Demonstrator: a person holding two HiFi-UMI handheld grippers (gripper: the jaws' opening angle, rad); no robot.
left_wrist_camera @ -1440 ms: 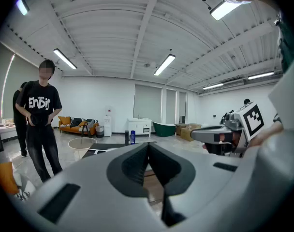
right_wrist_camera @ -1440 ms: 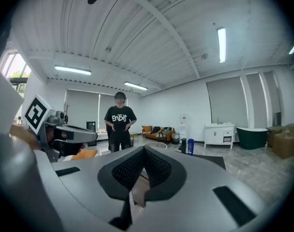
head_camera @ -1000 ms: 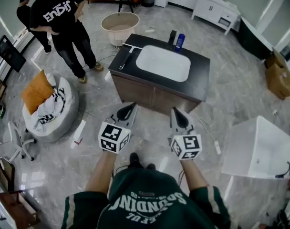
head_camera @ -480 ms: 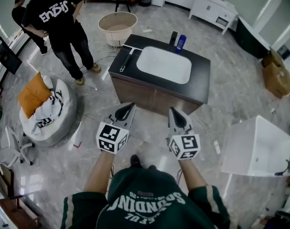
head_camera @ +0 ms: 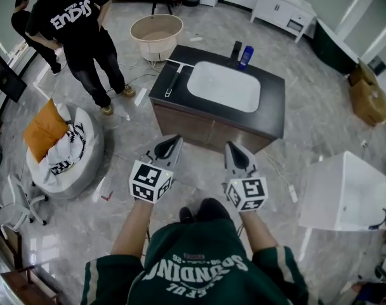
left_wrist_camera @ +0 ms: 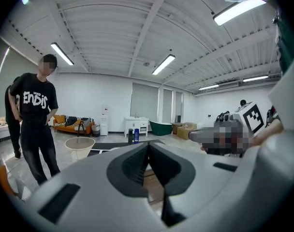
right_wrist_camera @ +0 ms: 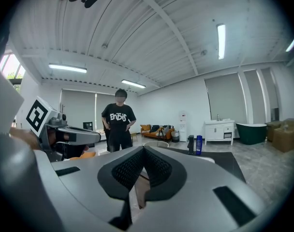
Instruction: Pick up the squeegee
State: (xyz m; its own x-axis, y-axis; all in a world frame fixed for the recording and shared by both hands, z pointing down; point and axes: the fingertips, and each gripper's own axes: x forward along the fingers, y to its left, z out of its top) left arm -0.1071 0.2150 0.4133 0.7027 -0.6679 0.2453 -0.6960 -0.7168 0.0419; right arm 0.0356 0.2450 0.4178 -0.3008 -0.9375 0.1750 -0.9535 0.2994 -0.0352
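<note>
The squeegee (head_camera: 173,80) lies on the left end of the black vanity top (head_camera: 272,110), its white blade at the far end and its dark handle pointing toward me. Beside it is the white sink basin (head_camera: 223,86). My left gripper (head_camera: 174,139) and right gripper (head_camera: 230,147) hang side by side over the floor, short of the vanity's front, both shut and holding nothing. In the left gripper view the left gripper (left_wrist_camera: 148,146) points at the vanity with its jaws together. The right gripper (right_wrist_camera: 143,150) shows the same in its own view.
A black dispenser (head_camera: 235,48) and a blue bottle (head_camera: 246,56) stand at the vanity's back edge. A person in a black T-shirt (head_camera: 77,24) stands to the left, near a round beige tub (head_camera: 156,34). A beanbag (head_camera: 59,146) lies left, a white tub (head_camera: 345,192) right.
The person carrying the grippers has stepped toward the vanity, which now sits slightly nearer and to the right in the head view. Both grippers stay shut and side by side.
</note>
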